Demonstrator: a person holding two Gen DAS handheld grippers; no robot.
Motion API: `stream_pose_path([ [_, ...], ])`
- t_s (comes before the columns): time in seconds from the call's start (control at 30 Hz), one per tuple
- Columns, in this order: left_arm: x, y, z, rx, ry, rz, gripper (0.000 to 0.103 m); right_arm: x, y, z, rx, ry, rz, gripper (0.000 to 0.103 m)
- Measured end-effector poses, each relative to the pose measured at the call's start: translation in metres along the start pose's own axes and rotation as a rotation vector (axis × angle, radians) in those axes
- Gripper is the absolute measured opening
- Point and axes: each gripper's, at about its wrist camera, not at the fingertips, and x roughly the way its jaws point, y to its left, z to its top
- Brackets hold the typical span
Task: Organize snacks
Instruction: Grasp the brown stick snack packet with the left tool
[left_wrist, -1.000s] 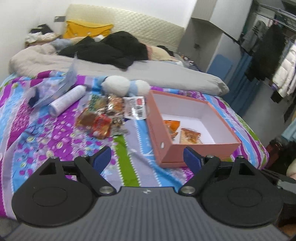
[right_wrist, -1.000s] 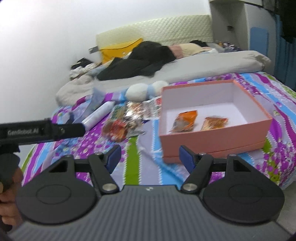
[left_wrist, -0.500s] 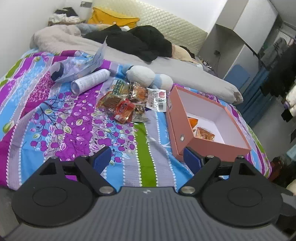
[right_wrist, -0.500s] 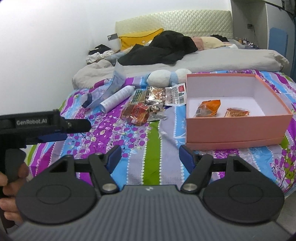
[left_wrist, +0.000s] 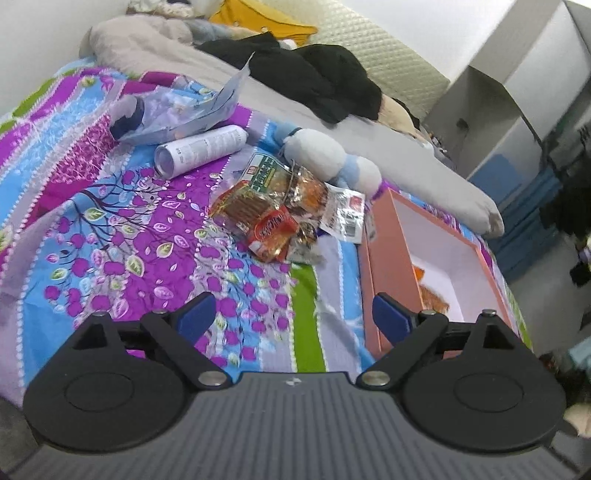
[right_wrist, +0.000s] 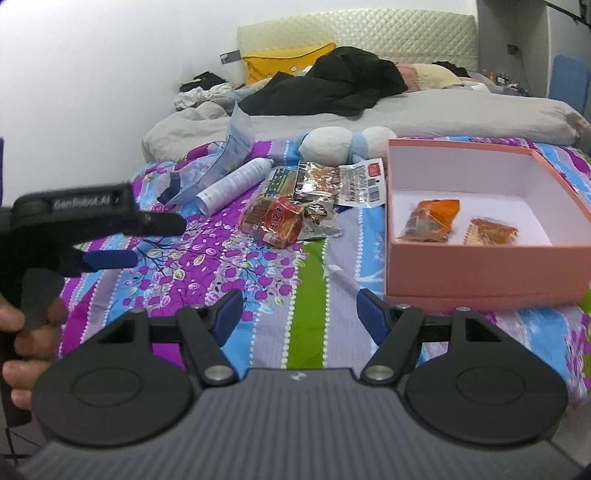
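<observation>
Both grippers wide and empty over the bedspread, snacks ahead

So, your left gripper (left_wrist: 293, 317) hangs with its blue-padded fingers spread wide and nothing between them; the crinkly snack pile (left_wrist: 275, 218) lies straight ahead of it on the floral bedspread (left_wrist: 122, 243), well apart from the fingertips. Nearest you in that heap is a glossy red packet (left_wrist: 271, 234), lying partly over a flat clear-wrapped pack of brown sticks (left_wrist: 242, 206); beyond them sit a green-labelled wrapper (left_wrist: 264, 173) and a white pouch with a barcode (left_wrist: 345, 218). Ahead and to the right of the same tool stands the pink cardboard box (left_wrist: 380, 266), square, stiff-walled, white inside.

Your right gripper (right_wrist: 297, 314) is likewise spread apart and holds nothing. From it, the box (right_wrist: 480, 271) sits just ahead to the right, its near wall close to the right finger; two orange packets (right_wrist: 432, 219) (right_wrist: 491, 230) lie flat on its floor. The snack heap (right_wrist: 291, 210) is ahead and slightly left. Your left tool's black body (right_wrist: 74, 214) juts in from the left, with your hand (right_wrist: 22, 332) on its grip.

Behind the heap, past both tools: a smooth white cylindrical can (right_wrist: 234, 184) on its side, a crumpled translucent plastic bag (right_wrist: 221, 162), a soft white-and-blue plush toy (right_wrist: 341, 144), a grey quilt (right_wrist: 406, 118) and black clothing (right_wrist: 332, 86). Nothing lies between either tool and the snacks.
</observation>
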Motion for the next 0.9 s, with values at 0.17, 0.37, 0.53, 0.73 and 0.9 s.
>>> stream_pose_path([
  [0.17,0.052,0.020,0.029,-0.042,0.010,0.025,0.094,0.054,-0.001,0.016,-0.035,0.030,0.000,0.070],
  [0.37,0.132,0.051,0.065,-0.151,0.086,-0.001,0.094,0.130,0.001,0.043,-0.059,0.057,-0.008,0.070],
  [0.53,0.195,0.071,0.090,-0.255,0.192,-0.042,0.094,0.193,-0.010,0.067,-0.039,0.126,-0.046,0.066],
  [0.73,0.230,0.086,0.111,-0.416,0.230,-0.047,0.096,0.241,-0.017,0.088,-0.063,0.193,-0.057,0.066],
  [0.9,0.251,0.091,0.110,-0.492,0.236,-0.045,0.096,0.271,-0.020,0.091,-0.088,0.213,-0.051,0.065],
])
